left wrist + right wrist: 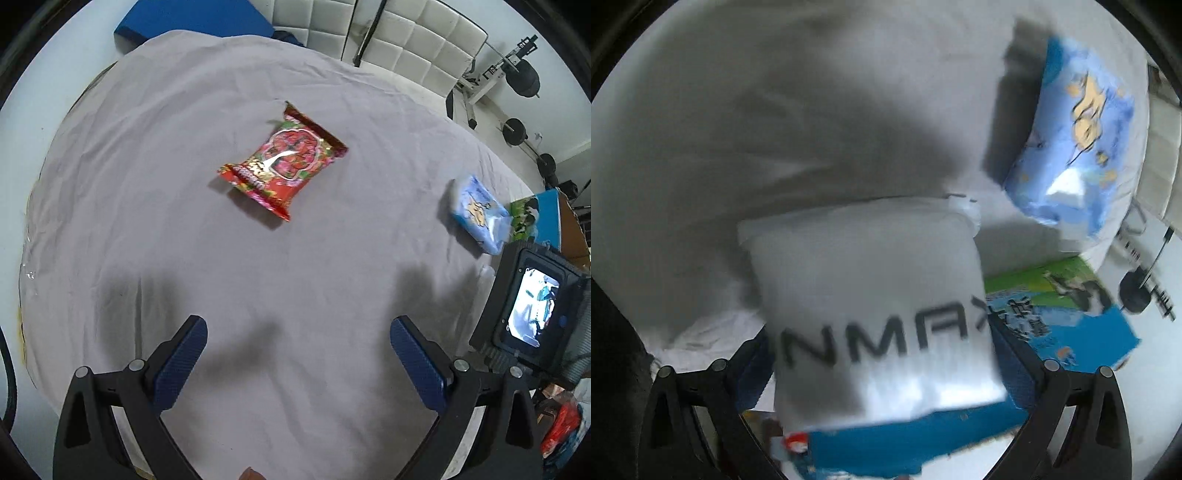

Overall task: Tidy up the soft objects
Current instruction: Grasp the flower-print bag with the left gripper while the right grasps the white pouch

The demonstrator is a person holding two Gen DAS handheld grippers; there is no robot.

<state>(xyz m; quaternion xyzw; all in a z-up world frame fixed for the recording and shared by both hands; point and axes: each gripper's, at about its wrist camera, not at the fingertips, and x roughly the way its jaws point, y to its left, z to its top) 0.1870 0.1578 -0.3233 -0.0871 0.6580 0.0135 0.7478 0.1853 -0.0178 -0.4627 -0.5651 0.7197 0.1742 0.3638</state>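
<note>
A: Where does the left claw (297,334) stand?

B: Its two blue-padded fingers (181,360) are spread wide with nothing between them, above the grey sheet (147,206) that covers the worktop. Only their shadows fall on the cloth.

A: And the soft things?

B: A red snack bag (282,166) lies flat near the middle of the sheet, well apart from that claw. A light-blue packet (478,214) lies far off to the right, near the sheet's edge, just beside a blue-and-green box (539,218).

A: What of the right claw (882,354)?

B: It grips a white pouch (871,306) with dark lettering, one finger on each side of it. The pouch fills the space between the fingers and sticks out forward, over the edge of the blue-and-green box (1071,317). The view is blurred, so whether the pouch touches the box cannot be told. The light-blue packet (1078,140) sits beyond, upper right, on the sheet (775,110).
</note>
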